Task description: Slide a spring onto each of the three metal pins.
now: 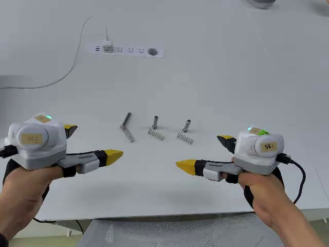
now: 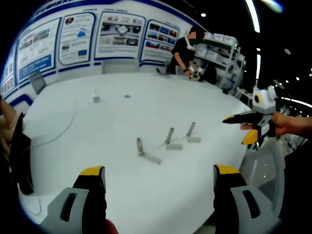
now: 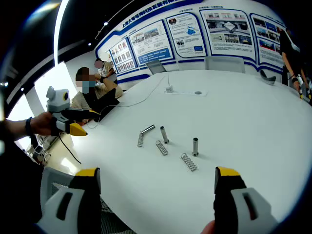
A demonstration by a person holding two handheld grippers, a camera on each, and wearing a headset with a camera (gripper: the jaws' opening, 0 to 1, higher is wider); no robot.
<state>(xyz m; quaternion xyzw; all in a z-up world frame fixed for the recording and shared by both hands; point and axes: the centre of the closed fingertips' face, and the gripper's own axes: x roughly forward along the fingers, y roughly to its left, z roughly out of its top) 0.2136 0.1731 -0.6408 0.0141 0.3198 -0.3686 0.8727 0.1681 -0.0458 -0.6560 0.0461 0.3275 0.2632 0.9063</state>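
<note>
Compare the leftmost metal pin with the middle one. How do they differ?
The leftmost pin lies flat on the table; the middle pin stands upright. The leftmost pin shows its whole length, while the middle pin looks short from above. Both are grey metal, with loose springs beside them.

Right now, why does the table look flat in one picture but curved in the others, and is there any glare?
Head view: soft even light, the table flat, the pins and springs sharp, shadows faint. Left gripper view: fisheye lens bows the table edge; a ceiling strip light glares at upper right. Right gripper view: same bowing, glare at upper left.
</note>
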